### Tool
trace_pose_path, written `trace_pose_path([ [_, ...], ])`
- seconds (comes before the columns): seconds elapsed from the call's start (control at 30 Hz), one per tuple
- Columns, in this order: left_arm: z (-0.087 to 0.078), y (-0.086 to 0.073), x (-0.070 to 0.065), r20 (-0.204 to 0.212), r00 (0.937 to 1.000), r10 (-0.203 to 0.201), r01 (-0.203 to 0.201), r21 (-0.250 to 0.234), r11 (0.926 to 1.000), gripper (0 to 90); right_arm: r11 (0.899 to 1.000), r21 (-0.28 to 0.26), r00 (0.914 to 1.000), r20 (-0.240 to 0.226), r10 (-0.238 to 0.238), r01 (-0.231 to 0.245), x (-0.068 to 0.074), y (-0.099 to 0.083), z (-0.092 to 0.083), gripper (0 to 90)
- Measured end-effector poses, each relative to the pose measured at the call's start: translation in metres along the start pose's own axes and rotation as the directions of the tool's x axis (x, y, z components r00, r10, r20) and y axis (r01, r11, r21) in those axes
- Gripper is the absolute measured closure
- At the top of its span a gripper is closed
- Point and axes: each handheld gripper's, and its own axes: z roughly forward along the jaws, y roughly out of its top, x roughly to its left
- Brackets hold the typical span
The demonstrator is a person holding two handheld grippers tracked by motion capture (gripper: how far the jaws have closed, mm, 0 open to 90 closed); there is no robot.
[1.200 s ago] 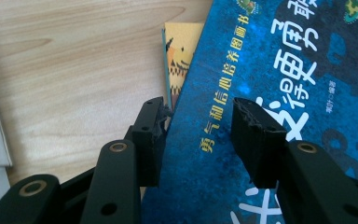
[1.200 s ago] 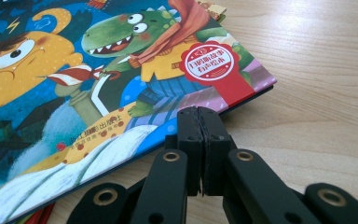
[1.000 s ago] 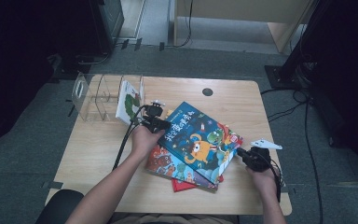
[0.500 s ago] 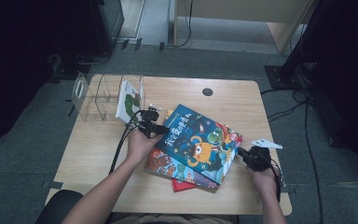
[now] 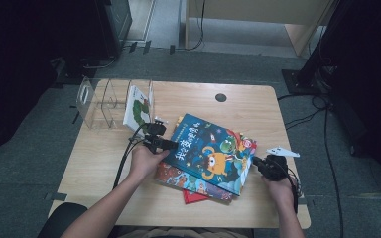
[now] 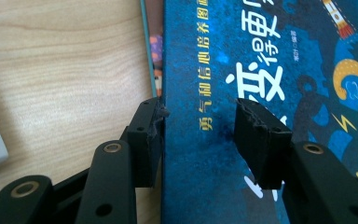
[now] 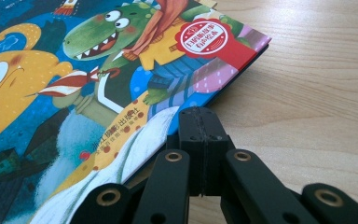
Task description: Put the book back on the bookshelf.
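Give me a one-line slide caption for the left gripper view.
Open left claw straddling the spine edge of the dark blue picture book, above the light wooden table.

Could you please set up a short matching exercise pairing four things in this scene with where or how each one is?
1. blue book
2. clear rack
3. left gripper
4. right gripper

A. fingers shut, at the book's edge
B. top of the stack
C. far left of the table, one book standing in it
D. fingers apart, astride the book's edge

Pairs: 1-B, 2-C, 3-D, 4-A
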Motion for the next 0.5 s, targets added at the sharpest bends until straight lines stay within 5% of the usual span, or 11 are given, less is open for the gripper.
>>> trace_pose_path([
  [0.5,-0.01,-0.018,0.003,0.048,0.9988,-0.003,0.001,0.048,0.9988,50.4,1.0,0.002,1.0,-0.002,-0.002,0.002,0.0,0.003,0.004,90.0],
])
